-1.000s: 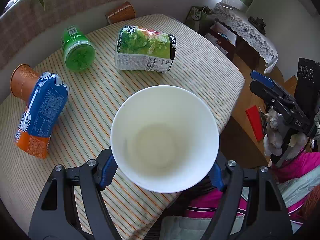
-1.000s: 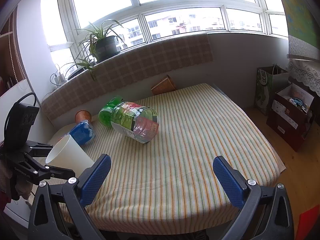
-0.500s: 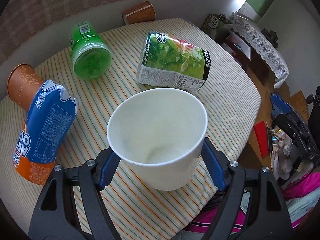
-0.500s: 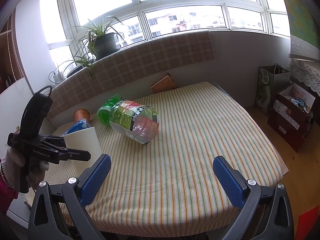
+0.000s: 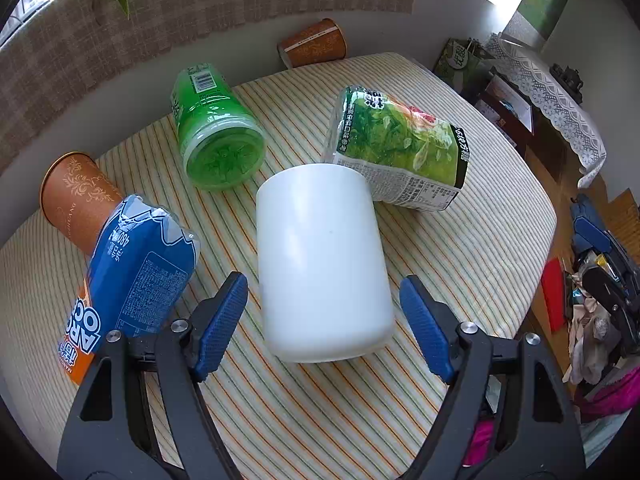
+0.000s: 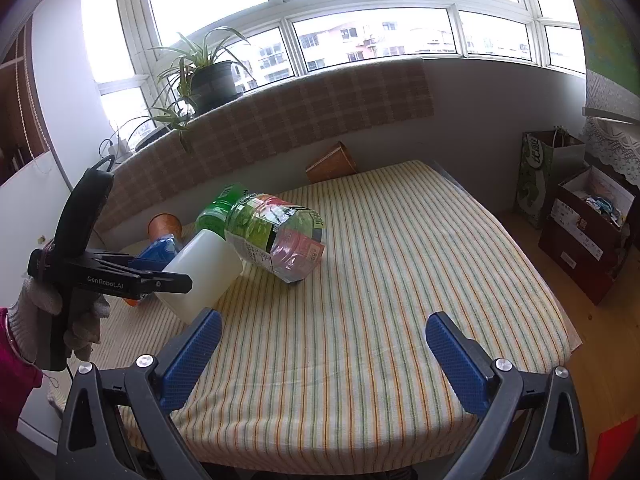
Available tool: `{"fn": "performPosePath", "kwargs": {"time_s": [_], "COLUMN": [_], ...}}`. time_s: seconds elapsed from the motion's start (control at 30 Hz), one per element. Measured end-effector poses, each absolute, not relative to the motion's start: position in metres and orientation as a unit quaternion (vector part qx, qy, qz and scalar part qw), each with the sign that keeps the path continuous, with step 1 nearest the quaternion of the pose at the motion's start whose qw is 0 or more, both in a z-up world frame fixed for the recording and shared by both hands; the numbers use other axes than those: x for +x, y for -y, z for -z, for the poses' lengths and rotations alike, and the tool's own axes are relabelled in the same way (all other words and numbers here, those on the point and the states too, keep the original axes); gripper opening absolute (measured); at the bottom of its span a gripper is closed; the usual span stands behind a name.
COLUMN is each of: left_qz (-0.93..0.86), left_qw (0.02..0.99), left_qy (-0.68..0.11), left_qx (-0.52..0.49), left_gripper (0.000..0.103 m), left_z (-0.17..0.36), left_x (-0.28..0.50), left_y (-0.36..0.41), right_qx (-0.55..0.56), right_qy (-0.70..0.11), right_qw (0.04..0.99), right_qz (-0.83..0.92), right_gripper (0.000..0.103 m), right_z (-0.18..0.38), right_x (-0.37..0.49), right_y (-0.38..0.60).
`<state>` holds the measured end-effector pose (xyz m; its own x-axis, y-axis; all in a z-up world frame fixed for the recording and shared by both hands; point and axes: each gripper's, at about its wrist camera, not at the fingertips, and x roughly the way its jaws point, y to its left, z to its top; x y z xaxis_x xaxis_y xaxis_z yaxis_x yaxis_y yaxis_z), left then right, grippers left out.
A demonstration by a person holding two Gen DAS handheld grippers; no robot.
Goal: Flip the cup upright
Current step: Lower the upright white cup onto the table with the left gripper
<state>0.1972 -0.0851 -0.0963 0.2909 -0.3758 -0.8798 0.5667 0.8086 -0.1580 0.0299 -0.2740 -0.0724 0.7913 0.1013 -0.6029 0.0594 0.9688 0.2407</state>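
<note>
White cup (image 5: 320, 264) between parted left hand-held gripper (image 5: 324, 320) pads.

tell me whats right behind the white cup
Behind the white cup lies the green-labelled bottle on its side, on the striped cloth. Its lower left corner is hidden by the cup, so contact is unclear.

The cup (image 5: 320, 264) was plain white, smooth and unmarked, a slightly tapered cylinder. In the left wrist view its side wall faced the camera, with the wider end near the bottom of the picture and the narrower end pointing away toward the far side of the striped cloth; neither its opening nor its inside showed. In the right wrist view the cup (image 6: 202, 274) appeared tilted, leaning up and to the right, its upper end close beside a clear bottle with a green label. Whether it touched that bottle could not be told.
</note>
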Motion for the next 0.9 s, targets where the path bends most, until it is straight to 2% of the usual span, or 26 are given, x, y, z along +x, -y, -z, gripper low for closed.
{"fn": "performPosePath", "kwargs": {"time_s": [0.27,0.5,0.73,0.9], "left_qz": [0.252,0.193,0.142,0.107], "left_qw": [0.853,0.904,0.912,0.915], "left_qy": [-0.449,-0.382,-0.378,-0.385], "left_qx": [0.088,0.026,-0.068,-0.063], "left_gripper": [0.081,0.081,0.081,0.081], "left_z": [0.058,0.034,0.044,0.053], "left_x": [0.162,0.101,0.055,0.037], "left_y": [0.056,0.019,-0.025,-0.037], "right_qx": [0.141,0.186,0.249,0.323], "right_qy": [-0.339,-0.384,-0.432,-0.462], "right_qw": [0.929,0.898,0.855,0.814], "right_qz": [-0.043,-0.109,-0.143,-0.139], "right_gripper": [0.103,0.103,0.103,0.103], "right_z": [0.074,0.08,0.097,0.116], "right_x": [0.047,0.088,0.139,0.176], "right_y": [0.264,0.236,0.213,0.207]}}
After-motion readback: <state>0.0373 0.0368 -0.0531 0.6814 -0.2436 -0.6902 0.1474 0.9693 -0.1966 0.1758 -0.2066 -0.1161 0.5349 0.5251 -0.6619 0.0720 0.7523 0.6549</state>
